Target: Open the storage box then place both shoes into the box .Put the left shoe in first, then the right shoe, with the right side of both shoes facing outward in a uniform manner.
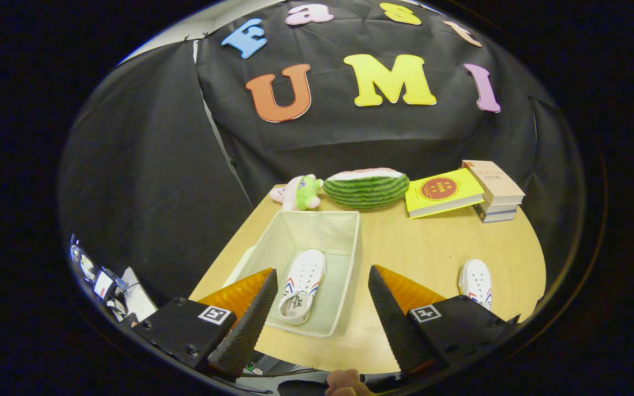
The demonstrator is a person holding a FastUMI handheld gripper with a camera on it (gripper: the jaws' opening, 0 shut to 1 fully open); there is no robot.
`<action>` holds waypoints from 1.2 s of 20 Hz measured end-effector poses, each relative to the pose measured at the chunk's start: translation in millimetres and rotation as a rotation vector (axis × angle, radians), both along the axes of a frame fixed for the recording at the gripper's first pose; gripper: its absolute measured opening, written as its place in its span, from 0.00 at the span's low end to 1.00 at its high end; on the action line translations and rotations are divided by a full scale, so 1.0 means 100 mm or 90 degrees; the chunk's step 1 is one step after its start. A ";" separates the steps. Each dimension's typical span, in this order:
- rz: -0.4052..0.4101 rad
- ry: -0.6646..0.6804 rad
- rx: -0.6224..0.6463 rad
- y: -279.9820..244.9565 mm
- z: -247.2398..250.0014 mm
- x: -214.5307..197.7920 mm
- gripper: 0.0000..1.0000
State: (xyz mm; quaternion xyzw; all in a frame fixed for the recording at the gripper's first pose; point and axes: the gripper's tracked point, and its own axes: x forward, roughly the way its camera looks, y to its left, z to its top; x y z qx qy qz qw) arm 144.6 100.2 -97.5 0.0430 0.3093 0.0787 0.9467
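— Nearest to the lens?
— Two fingers of the gripper (317,316), spread wide apart, grasping nothing, hovering above the near rim of the storage box (350,258). Just below them, a bit of a hand (344,382).

— State of the storage box?
— Open-topped, pale fabric walls, rectangular, sitting on the wooden table (421,247) toward its left side. Near rim between the two fingers, far wall well beyond them.

— Anything inside the storage box?
— One white shoe (301,286), lying on the box floor against the left wall. Perforated upper, red and blue stripes along the side, opening turned toward the near rim, toe pointing to the far wall. Close beside the left finger's tip.

— Second shoe?
— On the table, well to the right of the storage box, outside it. Same white upper, same red and blue stripes; second shoe (476,283) partly hidden behind the right finger's body.

— Beyond the storage box?
— Along the table's far edge: small pink-and-green plush toy (299,192) just past the box's far left corner; watermelon half (366,188) beside it, striped rind facing forward; yellow book (443,192) right of that; short stack of books (494,190) touching the yellow one's right end.
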 end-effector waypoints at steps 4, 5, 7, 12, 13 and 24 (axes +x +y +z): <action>-0.018 0.010 -0.035 -0.59 -0.06 -0.17 1.00; -0.032 0.012 -0.044 -0.77 -0.10 -0.19 1.00; -0.062 0.030 -0.033 -1.08 -0.27 -0.20 1.00; -0.128 0.088 -0.036 -1.82 -0.73 -0.23 1.00; -0.129 0.099 -0.046 -1.95 -0.82 -0.25 1.00; -0.214 0.237 -0.137 -3.21 -1.62 -0.50 0.99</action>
